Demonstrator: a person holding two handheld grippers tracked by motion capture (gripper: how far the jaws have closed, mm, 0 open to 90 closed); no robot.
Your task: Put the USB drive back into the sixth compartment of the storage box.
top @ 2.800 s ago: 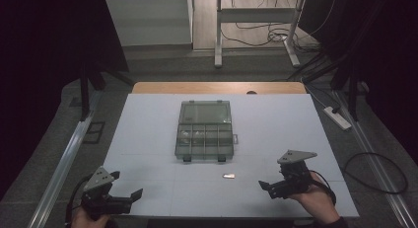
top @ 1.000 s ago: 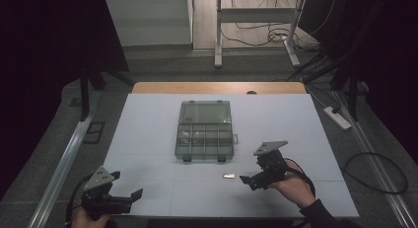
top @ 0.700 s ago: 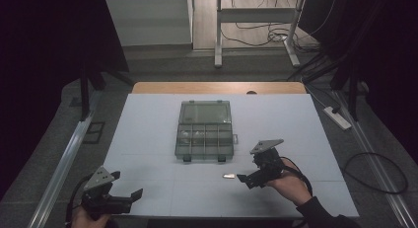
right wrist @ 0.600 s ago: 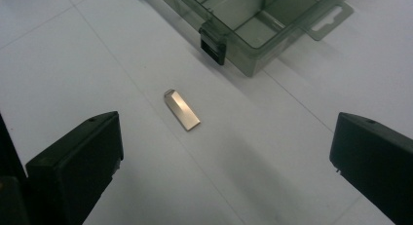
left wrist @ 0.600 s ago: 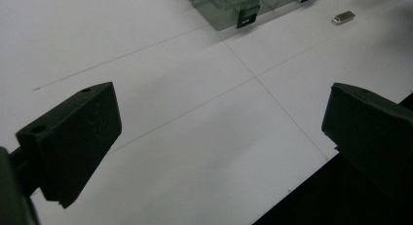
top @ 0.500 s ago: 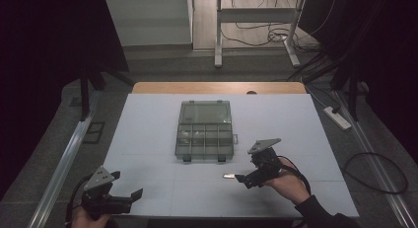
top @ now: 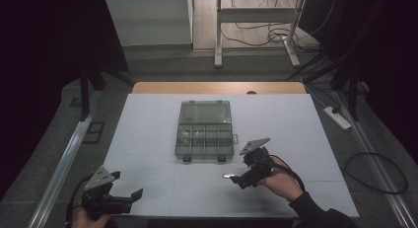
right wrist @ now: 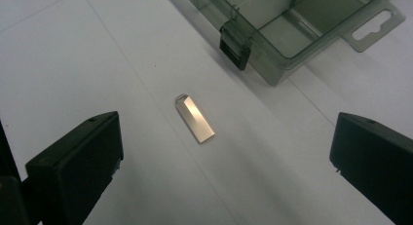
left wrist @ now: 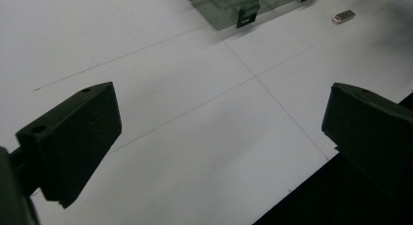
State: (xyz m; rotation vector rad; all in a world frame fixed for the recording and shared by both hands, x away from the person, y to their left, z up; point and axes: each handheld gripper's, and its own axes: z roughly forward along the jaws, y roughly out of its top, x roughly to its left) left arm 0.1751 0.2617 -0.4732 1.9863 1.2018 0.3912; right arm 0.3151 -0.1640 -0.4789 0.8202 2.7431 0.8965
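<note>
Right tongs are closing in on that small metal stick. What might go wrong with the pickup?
1. The metal stick lies flat and thin on the table; the open right tongs may slide over it or push it away.
2. The organizer box sits close beyond, so an overshoot might bump its latch.

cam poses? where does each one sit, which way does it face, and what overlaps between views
High view: fixed above the person's side of the table, facing forward and down; both hands enter from the bottom, with the left claw and right claw.
Left gripper view: rides the left claw, looking along its open jaws across bare table toward the clear organizer box.
Right gripper view: rides the right claw, looking down between open jaws at the small metal USB stick.
Shared: all three show the stick and the box's black front latches.
</note>
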